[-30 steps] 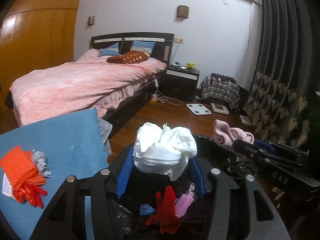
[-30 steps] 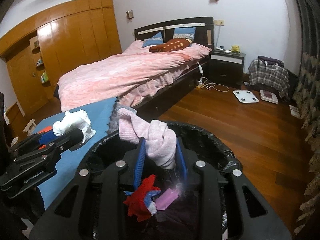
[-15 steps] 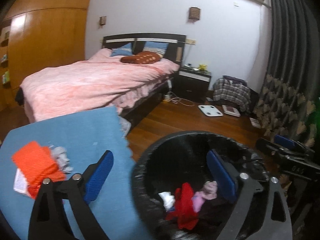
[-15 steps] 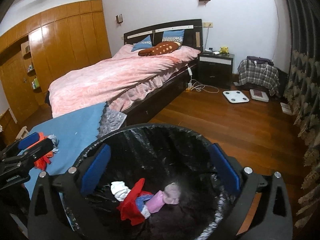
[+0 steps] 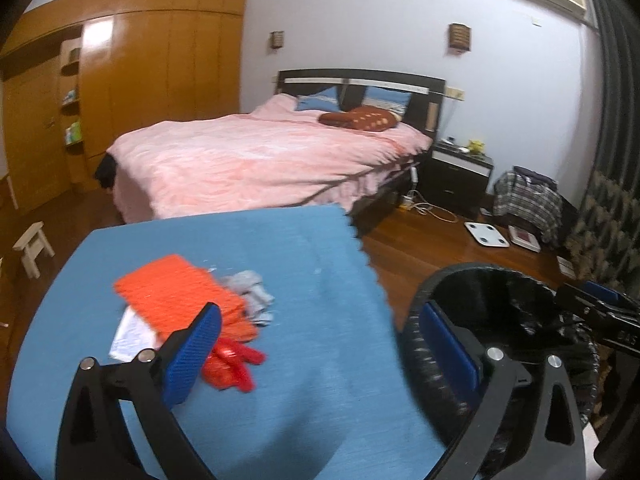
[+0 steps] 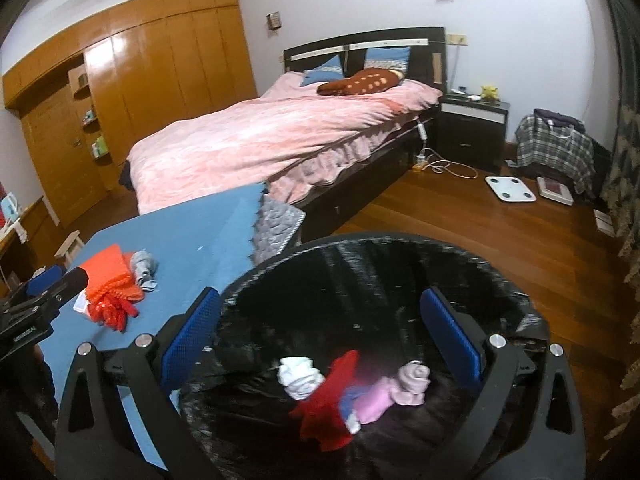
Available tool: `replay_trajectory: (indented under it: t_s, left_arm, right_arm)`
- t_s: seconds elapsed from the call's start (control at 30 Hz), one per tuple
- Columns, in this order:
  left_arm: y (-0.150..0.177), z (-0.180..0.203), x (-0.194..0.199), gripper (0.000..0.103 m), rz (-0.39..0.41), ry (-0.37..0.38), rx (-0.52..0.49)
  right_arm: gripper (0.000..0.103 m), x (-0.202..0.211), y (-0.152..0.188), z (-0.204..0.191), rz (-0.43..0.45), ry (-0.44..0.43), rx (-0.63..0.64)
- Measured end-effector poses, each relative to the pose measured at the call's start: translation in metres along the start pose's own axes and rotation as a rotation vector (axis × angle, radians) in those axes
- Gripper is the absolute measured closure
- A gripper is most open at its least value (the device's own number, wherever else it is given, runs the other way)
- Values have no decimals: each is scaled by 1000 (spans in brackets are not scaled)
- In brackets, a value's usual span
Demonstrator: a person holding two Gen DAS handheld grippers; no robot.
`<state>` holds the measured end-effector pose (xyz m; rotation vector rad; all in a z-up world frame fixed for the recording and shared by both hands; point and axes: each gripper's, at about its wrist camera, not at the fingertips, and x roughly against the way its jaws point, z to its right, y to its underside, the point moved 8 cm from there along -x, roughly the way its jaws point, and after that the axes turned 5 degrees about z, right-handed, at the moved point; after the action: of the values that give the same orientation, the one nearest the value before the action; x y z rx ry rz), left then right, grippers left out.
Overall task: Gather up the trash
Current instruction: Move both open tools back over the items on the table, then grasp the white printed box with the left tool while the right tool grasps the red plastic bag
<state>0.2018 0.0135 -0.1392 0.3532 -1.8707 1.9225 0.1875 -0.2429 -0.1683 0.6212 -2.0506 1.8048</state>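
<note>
**Both grippers empty, more bits left on the blue table**

The left gripper point(image 5: 316, 344) has its two blue fingers point(image 5: 192, 356) spread wide with nothing between them. They have just been opening. The right gripper point(image 6: 320, 338) is wide too, with nothing in it, and its fingers point(image 6: 450, 334) have also just been opening.

Right under the right gripper is the black bin point(image 6: 500, 280). At the bottom lie a white wad point(image 6: 300, 374), a red cloth point(image 6: 328, 396) and a pink roll point(image 6: 404, 386), along with a little blue and pink stuff between them. So some trash is already in.

The left gripper points at the blue table point(image 5: 320, 360). In its view, near 10 o'clock from the fingers, sits an orange knit piece point(image 5: 176, 296). A small grey rag point(image 5: 252, 292) touches its far side, at about 11 o'clock. A red fringe point(image 5: 232, 364) lies close to the left finger, at about 9 o'clock. A white paper point(image 5: 128, 332) peeks out from under the orange piece. The bin's rim point(image 5: 416, 344) is at 3 o'clock, just past the table edge.

I think the job is partly done. The things on the table still need picking up and dropping in the bin. The left gripper looks closest to them.
</note>
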Motion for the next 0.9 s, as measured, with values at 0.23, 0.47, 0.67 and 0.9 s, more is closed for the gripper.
replay_trajectory:
  t_s: [0.23,0.47,0.67,0.9]
  left_arm:
    - [6,-47,7,6,4,-84,37]
    - [14,-104,10,6,0,-182,73]
    - [30,-153,3,7,-37,-273,100]
    - [54,-187,-16,9,-105,-312,122]
  right_arm:
    - [6,-14,-5,-42,-3,-56,50]
    - [6,-28,-14,-93,7,-129,96]
    - [6,-47,-16,-141,5,-186,145]
    - [6,-74,-2,-184,-20,-216,196]
